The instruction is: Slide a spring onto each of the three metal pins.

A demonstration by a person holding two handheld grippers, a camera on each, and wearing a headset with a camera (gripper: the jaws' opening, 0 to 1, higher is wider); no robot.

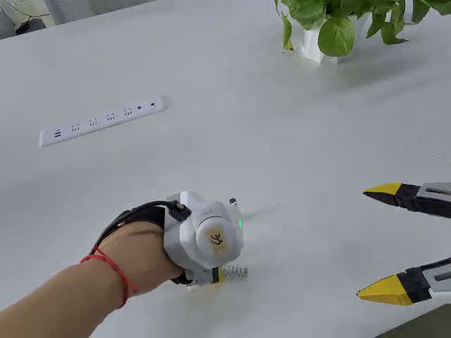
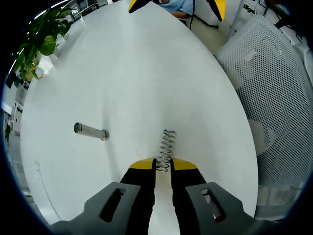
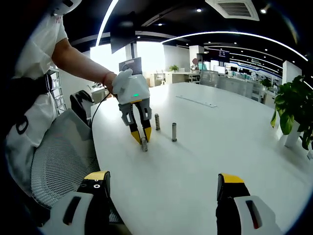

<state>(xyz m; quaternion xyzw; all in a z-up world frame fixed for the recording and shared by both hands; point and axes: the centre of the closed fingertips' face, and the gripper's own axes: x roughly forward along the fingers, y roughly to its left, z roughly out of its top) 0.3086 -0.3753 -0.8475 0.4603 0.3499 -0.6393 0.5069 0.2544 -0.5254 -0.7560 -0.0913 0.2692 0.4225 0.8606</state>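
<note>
One spring (image 2: 167, 145), a light, thin-wired coil likely to bend or flatten if squeezed hard, lies near the table's (image 1: 232, 134) near edge. Its end is pinched between the almost closed jaws of the left gripper (image 2: 163, 165). A hold at one end leaves the bore free, which probably suits threading. A metal pin (image 2: 91, 131) stands near, apart from the coil. The right gripper (image 3: 164, 178) is spread wide, holding nothing.
</note>
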